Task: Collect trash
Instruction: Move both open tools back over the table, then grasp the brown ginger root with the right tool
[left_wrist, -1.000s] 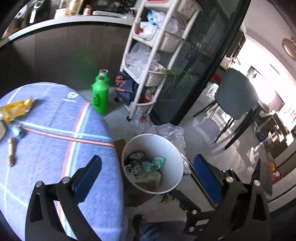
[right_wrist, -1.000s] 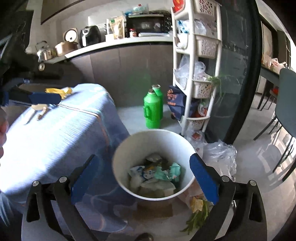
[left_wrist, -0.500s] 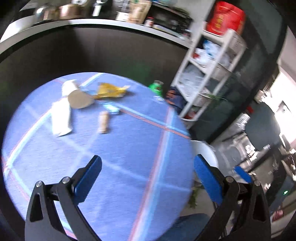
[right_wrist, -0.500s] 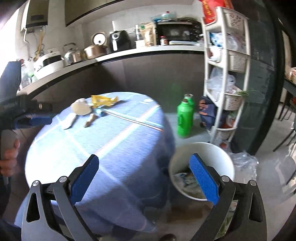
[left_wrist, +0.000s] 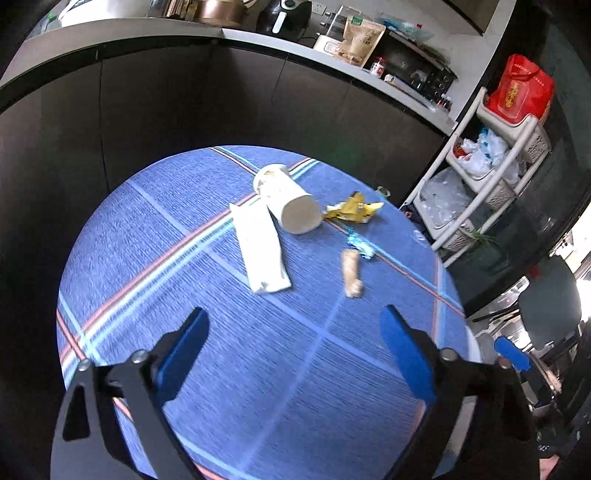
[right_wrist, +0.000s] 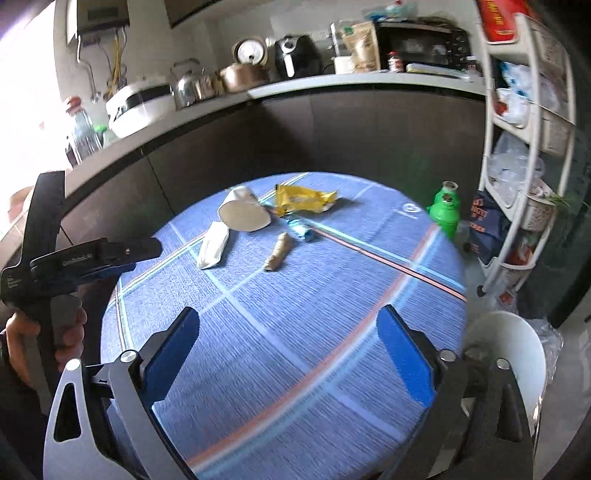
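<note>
On the round blue table (left_wrist: 280, 369) (right_wrist: 295, 332) lie a tipped white paper cup (left_wrist: 286, 199) (right_wrist: 242, 214), a white flat wrapper (left_wrist: 260, 247) (right_wrist: 213, 245), a yellow wrapper (left_wrist: 352, 212) (right_wrist: 303, 197), a small blue foil wrapper (left_wrist: 360, 247) (right_wrist: 301, 229) and a tan stick-shaped piece (left_wrist: 351, 272) (right_wrist: 279, 253). My left gripper (left_wrist: 293, 354) is open and empty above the near part of the table; it also shows in the right wrist view (right_wrist: 99, 258). My right gripper (right_wrist: 288, 356) is open and empty, short of the trash. The white bin (right_wrist: 506, 354) stands at the table's right.
A white shelf rack (left_wrist: 487, 173) (right_wrist: 524, 155) with bags stands right of the table. A green bottle (right_wrist: 445, 212) stands on the floor beyond the table. A dark counter (right_wrist: 332, 110) with kitchen appliances runs behind. A dark chair (left_wrist: 546, 306) is at the far right.
Both grippers have swung from over the bin back to the table, and the trash on it now lies ahead of them. Both stay open and empty.
</note>
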